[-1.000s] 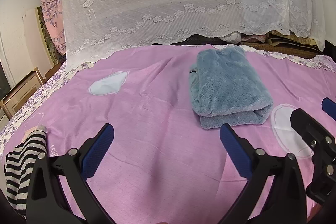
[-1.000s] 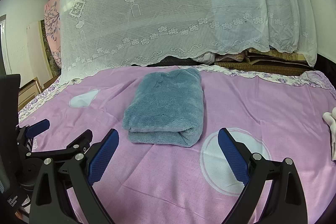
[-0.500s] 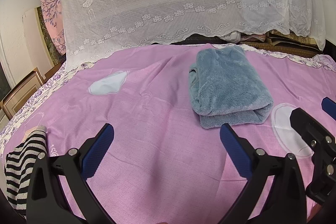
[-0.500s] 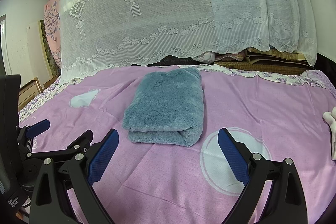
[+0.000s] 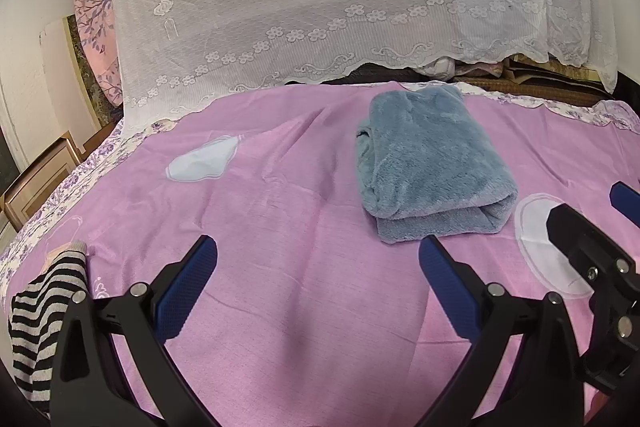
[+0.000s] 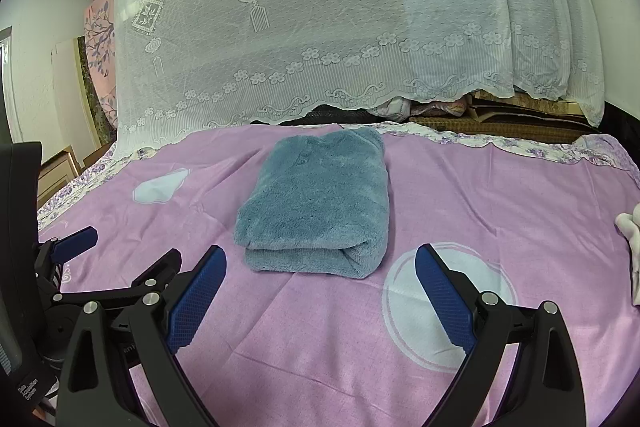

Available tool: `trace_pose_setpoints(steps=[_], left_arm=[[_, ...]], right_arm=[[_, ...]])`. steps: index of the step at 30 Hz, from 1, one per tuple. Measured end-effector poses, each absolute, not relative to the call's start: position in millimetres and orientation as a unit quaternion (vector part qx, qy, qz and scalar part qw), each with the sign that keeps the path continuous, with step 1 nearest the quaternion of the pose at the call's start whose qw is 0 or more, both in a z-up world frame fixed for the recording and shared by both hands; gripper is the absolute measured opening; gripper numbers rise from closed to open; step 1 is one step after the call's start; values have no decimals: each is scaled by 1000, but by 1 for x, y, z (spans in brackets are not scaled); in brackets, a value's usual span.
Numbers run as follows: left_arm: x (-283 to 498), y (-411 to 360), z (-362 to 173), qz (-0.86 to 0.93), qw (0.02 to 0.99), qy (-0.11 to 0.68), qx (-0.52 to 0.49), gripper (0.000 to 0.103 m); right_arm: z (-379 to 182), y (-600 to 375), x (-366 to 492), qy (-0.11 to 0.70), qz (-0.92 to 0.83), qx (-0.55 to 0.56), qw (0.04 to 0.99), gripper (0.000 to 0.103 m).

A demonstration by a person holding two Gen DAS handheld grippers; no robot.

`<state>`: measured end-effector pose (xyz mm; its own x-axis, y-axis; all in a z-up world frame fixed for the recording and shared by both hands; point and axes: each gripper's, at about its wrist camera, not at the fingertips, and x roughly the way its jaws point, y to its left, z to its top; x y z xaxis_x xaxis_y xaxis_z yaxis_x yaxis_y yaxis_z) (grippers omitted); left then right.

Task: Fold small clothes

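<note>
Fleece (image 6: 318,203), blue and folded into a thick bundle, is lying on the pink bedsheet (image 6: 460,199) toward the far side of the bed, just ahead of both grippers. The left gripper (image 5: 316,277) and right gripper (image 6: 320,285) are hovering with jaws spread wide, touching nothing. The left view alone is showing a striped garment (image 5: 38,323) at the near left edge; the right view alone is showing a white cloth (image 6: 632,239) at the right. A lace curtain (image 6: 340,27) is hanging behind.

Pink bedsheet (image 6: 480,195): folded blue fleece garment (image 6: 320,203) centre, striped garment (image 5: 44,311) left edge, white cloth (image 6: 632,239) right edge.
</note>
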<state>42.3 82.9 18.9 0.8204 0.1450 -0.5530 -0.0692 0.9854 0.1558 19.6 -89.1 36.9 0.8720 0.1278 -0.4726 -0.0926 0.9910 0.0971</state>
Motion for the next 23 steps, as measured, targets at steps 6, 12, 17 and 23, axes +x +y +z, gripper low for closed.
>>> trace_pose_setpoints(steps=[6,12,17,23], left_arm=[[41,81,18,49,953,293,68,99],[37,80,20,53,955,282,73,99],[40,79,20,52,954,286,78,99],[41,81,20,56,954,286,73,99]], right_arm=[[35,-88,19,247,59,33,967,96],[35,-88,19,247,59,34,967,96],[36,-89,19,246,57,34,967,96],[36,-90,19,246,58,34,967,96]])
